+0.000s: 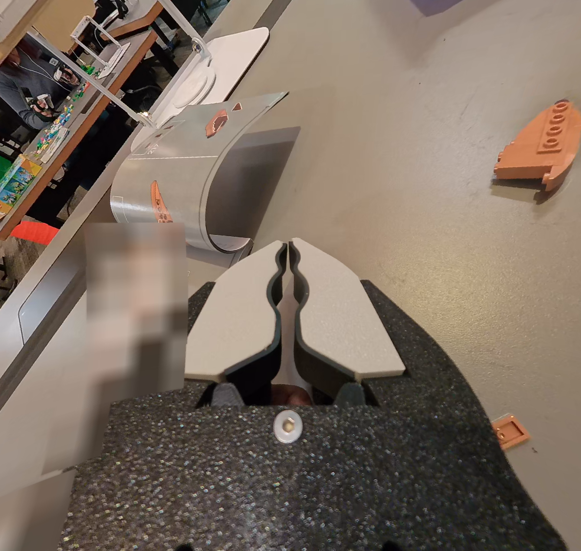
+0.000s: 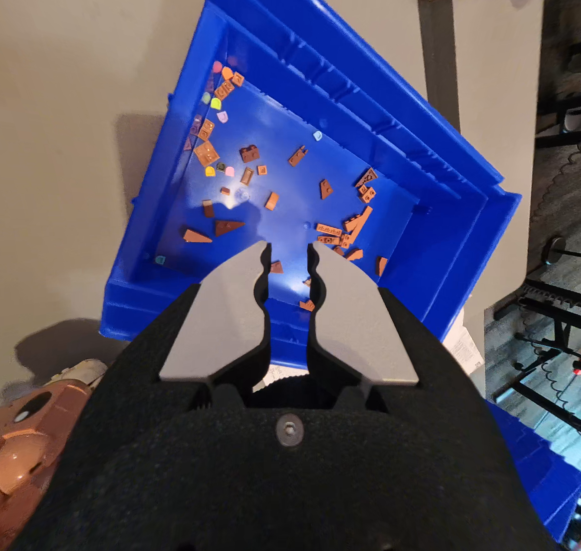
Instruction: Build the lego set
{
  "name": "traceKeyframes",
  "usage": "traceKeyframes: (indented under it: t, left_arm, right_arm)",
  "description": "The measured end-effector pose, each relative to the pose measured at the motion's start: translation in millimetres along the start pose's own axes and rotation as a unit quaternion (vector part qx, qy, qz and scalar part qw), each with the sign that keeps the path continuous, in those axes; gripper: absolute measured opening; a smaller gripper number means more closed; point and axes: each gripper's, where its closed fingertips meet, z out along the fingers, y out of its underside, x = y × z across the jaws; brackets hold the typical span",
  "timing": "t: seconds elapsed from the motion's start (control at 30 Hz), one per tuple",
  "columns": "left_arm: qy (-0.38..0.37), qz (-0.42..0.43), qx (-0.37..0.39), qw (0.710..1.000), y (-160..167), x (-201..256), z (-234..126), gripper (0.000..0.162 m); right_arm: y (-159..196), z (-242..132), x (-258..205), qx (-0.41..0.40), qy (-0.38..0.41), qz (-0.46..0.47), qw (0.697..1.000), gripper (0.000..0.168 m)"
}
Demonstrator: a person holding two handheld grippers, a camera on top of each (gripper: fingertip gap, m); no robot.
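Lego pieces [image 2: 279,196], mostly brown and orange with a few pastel rounded tiles, lie scattered across the floor of a blue plastic bin [image 2: 440,171] on the grey desk [image 2: 63,127], directly ahead of the right gripper [image 2: 290,246]. Its jaws stand narrowly apart and hold nothing, the tips hovering over the bin's near half, with one small brown piece [image 2: 276,267] showing in the gap between them. A brown, partly built lego model [image 2: 34,435] sits at the lower left of the right wrist view, near the bin's corner (much of it hidden behind the gripper body).

In the left wrist view, the left gripper [image 1: 288,244] has its jaws closed tip to tip, empty, above the desk. Just beyond the tips lies the instruction booklet [image 1: 176,171], its pages curled up into an arch. An orange boat-shaped hull piece [image 1: 540,149] with a row of studs rests well off to the right, and a small orange tile [image 1: 511,430] lies beside the gripper body. Behind the booklet stands a white lamp base [image 1: 232,61]; a person [image 1: 28,89] works at another bench in the background.
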Motion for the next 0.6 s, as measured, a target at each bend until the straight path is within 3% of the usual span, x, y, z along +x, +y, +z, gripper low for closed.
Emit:
traceKeyframes:
  t: [0.3, 0.47, 0.5, 0.6]
  left_arm:
    - [-0.001, 0.002, 0.002, 1.000, 0, 0, 0, 0.001]
    - [-0.001, 0.001, 0.004, 1.000, -1, 0, -1, 0.001]
    - [-0.001, 0.001, 0.004, 1.000, -1, 0, -1, 0.001]
    - [-0.001, 0.002, 0.005, 1.000, -1, 0, -1, 0.001]
  right_arm:
    - [-1, 52, -30, -0.097, -0.030, -0.115, 0.988, 0.022]
    - [-20, 71, -60, -0.088, -0.079, -0.136, 0.984, 0.021]
    - [-23, 73, -64, -0.089, -0.078, -0.144, 0.982, 0.011]
    - [-32, 73, -75, -0.080, -0.080, -0.163, 0.980, 0.008]
